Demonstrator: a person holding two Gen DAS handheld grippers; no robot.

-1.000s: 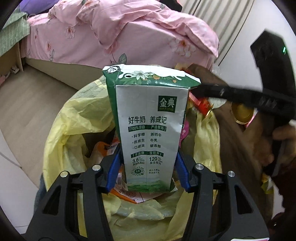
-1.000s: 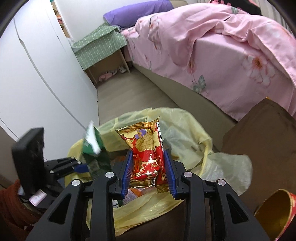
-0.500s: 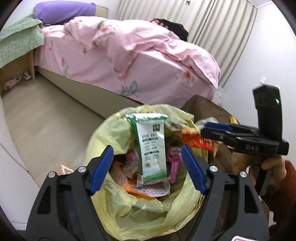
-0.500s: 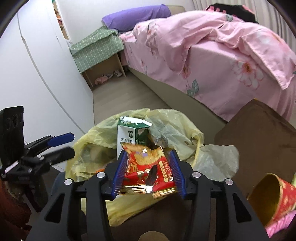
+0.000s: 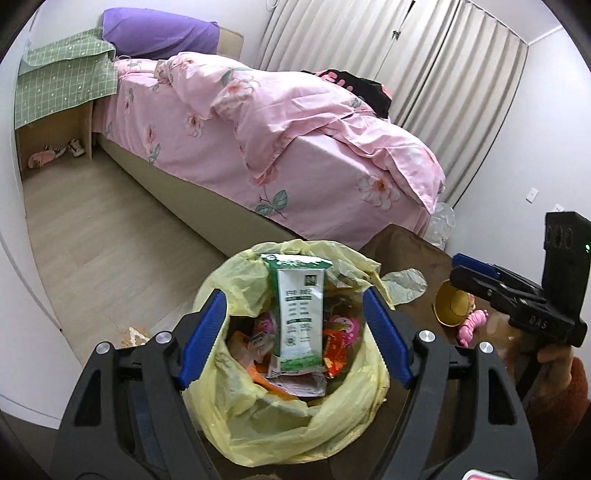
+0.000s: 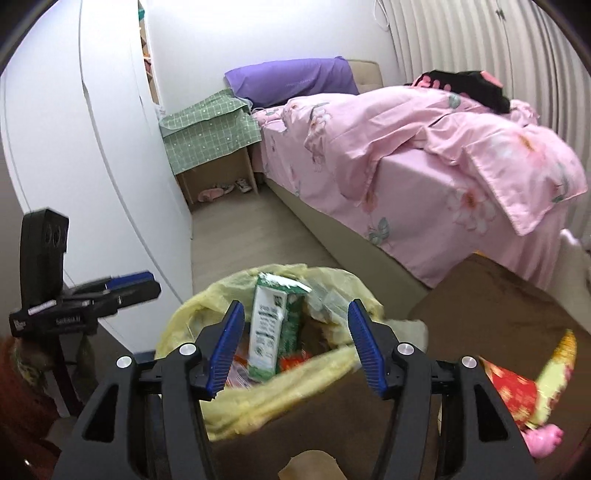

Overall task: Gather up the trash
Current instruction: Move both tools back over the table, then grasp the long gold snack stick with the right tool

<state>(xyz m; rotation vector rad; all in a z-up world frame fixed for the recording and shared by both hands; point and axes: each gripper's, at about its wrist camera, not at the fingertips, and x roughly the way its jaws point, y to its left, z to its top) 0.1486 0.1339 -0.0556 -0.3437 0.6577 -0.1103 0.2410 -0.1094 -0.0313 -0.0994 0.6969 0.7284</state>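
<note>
Both my tools hang over the yellow trash bag (image 5: pixel 258 428). My left gripper (image 5: pixel 293 338) stands wide with nothing between its blue pads. My right gripper (image 6: pixel 295 341) is opening at this moment, and nothing sits between its jaws either.

Inside the bag, one milk carton (image 5: pixel 301 314) stands upright among crumpled wrappers; I cannot count those. A red snack packet (image 6: pixel 293 360) lies beside the carton.

Just past the bag, on the brown surface (image 6: pixel 498 314), the trash left to collect lies to the right: one gold-lined paper cup (image 5: pixel 452 308) tipped on its side, and one pink piece (image 5: pixel 471 325) touching it. I judge the cup light, thin-walled and easy to crush, so I would pinch it gently across the rim. The pink piece looks small and soft; a light grip around its middle should do.

Farther off is one bed (image 5: pixel 295 147) with a pink quilt and one purple pillow (image 5: pixel 159 33).
</note>
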